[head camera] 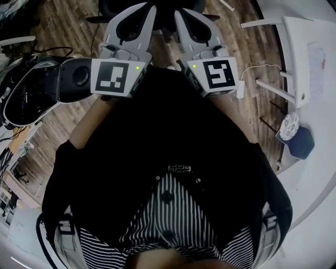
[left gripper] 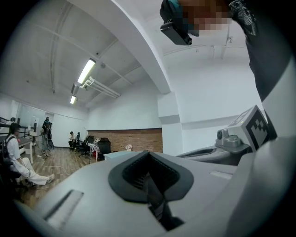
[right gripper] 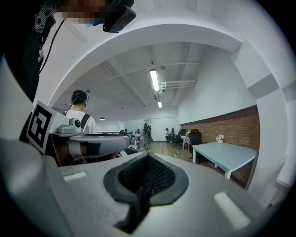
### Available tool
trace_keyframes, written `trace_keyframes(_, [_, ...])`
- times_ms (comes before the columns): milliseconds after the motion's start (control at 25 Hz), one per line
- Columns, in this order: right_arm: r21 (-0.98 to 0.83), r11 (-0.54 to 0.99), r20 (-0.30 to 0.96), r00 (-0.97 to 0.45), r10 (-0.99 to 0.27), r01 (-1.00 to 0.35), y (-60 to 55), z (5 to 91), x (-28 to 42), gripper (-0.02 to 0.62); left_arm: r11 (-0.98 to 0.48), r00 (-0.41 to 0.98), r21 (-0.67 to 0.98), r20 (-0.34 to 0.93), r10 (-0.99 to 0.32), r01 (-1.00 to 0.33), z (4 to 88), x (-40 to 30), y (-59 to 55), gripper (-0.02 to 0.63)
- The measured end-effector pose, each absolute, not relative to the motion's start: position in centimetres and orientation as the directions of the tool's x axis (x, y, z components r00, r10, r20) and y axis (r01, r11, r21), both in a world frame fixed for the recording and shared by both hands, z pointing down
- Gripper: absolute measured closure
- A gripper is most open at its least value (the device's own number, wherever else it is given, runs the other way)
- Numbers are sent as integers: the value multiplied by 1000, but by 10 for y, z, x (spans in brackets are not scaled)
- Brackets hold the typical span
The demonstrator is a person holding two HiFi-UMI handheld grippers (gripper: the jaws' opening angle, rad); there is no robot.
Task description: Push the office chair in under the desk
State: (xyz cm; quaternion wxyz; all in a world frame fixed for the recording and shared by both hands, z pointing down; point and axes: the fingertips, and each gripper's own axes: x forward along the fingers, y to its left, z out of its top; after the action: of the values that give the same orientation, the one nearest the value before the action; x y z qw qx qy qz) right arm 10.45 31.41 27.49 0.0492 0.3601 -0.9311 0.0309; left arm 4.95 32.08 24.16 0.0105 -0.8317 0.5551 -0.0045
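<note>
Left claw (head camera: pixel 148 8) and right claw (head camera: pixel 181 12) were held side by side, about level, in front of the person's dark top (head camera: pixel 173 131), marker cubes facing the head camera. In the left gripper view, the left claw (left gripper: pixel 150 181) was clenched with the pads together and nothing between them. In the right gripper view, the right claw (right gripper: pixel 141 185) was clenched the same way and empty.

The chair (head camera: pixel 110 8) was seen at the top edge of the head view, black, on the wood floor (head camera: pixel 68 31), just beyond both claw tips. Contact between the tips and the chair could not be told. The white worktop (head camera: pixel 320 173) was at the right edge, and the chair was apart from it, not under it.

An open black case (head camera: pixel 31 89) was on the floor at left. A pale blue table (right gripper: pixel 231 155) and a brick wall (right gripper: pixel 240 125) were seen in the right gripper view. People were seen far off in both gripper views.
</note>
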Motion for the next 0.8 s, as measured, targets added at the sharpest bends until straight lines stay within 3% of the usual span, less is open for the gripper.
trace_keyframes(360, [-28,687,51,-687,-725,-726,286,250,72,595,-437,439,-55,-35,-898,-898,223,16,299,603])
trace_keyframes(800, [-24,671,47,-671,-740,-741,259,239,75,594,-486,489,-62,-52,-871,-872,211,24,277,603])
